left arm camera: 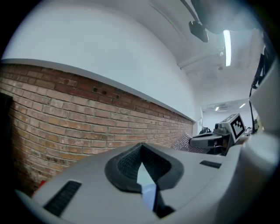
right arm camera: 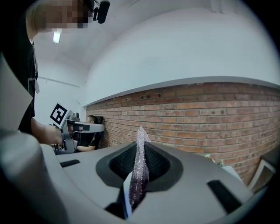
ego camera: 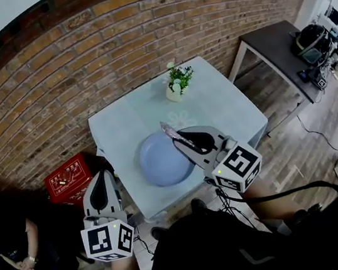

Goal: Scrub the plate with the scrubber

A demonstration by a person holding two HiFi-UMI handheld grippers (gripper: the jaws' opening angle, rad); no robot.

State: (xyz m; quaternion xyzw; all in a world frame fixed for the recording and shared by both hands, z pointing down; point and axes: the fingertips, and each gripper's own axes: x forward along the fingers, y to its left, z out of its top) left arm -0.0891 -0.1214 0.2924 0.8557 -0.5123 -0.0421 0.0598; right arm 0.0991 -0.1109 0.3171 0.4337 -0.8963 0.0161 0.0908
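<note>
A round blue plate (ego camera: pixel 159 159) lies flat near the front of the pale table (ego camera: pixel 222 107). My right gripper (ego camera: pixel 175 134) hovers over the plate's right part, shut on a thin, glittery pink scrubber (ego camera: pixel 168 128). In the right gripper view the scrubber (right arm camera: pixel 139 168) stands pinched edge-on between the jaws, its tip poking out toward the brick wall. My left gripper (ego camera: pixel 103 174) is off the table's front-left corner, clear of the plate. Its jaws are shut with nothing between them, as the left gripper view (left arm camera: pixel 141 148) shows. There the right gripper (left arm camera: pixel 217 139) appears at the far right.
A small potted plant (ego camera: pixel 177 80) stands at the table's far edge. On the floor left of the table sits a red crate (ego camera: pixel 69 178). A person (ego camera: pixel 18 247) sits at the far left. A dark second table (ego camera: pixel 278 50) and cables (ego camera: pixel 322 138) lie to the right.
</note>
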